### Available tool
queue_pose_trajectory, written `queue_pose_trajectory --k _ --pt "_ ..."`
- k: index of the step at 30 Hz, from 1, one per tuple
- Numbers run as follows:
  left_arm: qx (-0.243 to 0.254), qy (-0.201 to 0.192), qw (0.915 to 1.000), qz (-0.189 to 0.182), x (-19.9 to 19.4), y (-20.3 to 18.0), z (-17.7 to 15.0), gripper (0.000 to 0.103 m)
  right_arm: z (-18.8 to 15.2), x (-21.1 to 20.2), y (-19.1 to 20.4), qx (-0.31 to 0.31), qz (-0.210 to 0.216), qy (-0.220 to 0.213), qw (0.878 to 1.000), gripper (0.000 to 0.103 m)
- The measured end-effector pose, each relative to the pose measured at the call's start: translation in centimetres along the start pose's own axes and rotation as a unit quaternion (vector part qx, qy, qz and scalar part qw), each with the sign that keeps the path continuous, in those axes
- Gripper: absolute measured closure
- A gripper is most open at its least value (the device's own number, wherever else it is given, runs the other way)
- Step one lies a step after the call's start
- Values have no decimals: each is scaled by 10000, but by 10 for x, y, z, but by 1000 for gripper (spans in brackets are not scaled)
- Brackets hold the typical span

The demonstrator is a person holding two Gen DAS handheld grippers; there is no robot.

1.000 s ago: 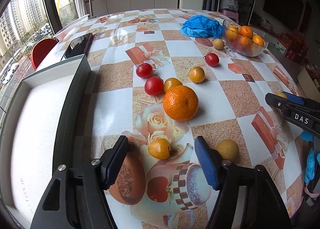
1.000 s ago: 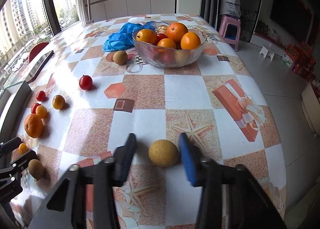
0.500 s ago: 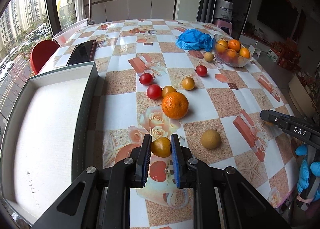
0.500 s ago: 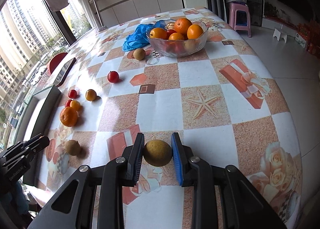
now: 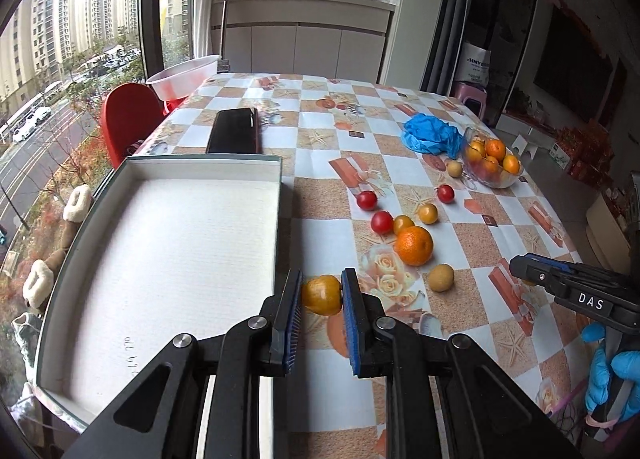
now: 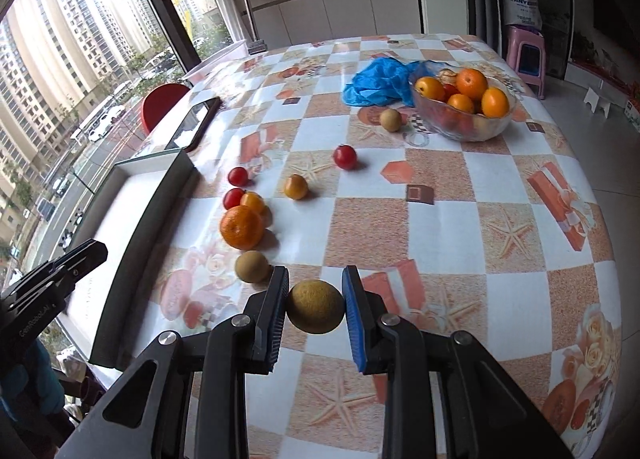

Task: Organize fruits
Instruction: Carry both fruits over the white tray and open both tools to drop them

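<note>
Left tool (image 5: pixel 321 295) clamps yellow-orange fruit (image 5: pixel 322 294) between pads; right tool (image 6: pixel 315 309) clamps brownish round fruit (image 6: pixel 315 311).

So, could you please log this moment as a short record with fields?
left gripper: shut on yellow tomato
right gripper: shut on tan round fruit
white tray: no fruit inside
loose on table: orange, three red tomatoes, more small fruit
glass bowl: oranges
</note>
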State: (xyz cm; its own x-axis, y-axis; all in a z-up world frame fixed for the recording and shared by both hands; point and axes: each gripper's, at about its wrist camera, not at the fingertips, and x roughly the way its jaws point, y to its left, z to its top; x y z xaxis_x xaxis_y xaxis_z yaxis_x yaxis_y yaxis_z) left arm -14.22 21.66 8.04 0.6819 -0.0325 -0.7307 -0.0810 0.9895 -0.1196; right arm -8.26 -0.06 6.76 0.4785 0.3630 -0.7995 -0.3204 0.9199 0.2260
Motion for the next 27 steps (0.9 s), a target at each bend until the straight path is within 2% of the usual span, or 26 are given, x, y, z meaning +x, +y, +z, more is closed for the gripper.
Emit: queue_pose_trajectory --k 7,16,23,27 --pt "-405 -48 9988 265 -3 47 -6 82 10 14 72 -583 357 127 9976 73" --pt "-759 -7 9951 627 5 98 -20 82 8 36 161 -1334 724 395 9876 73" --pt "-892 174 9932 734 16 122 -35 82 -3 59 212 -1642 983 690 9791 73" --pt "-904 308 9929 711 22 132 -42 82 -13 72 230 -1843 971 881 9741 73"
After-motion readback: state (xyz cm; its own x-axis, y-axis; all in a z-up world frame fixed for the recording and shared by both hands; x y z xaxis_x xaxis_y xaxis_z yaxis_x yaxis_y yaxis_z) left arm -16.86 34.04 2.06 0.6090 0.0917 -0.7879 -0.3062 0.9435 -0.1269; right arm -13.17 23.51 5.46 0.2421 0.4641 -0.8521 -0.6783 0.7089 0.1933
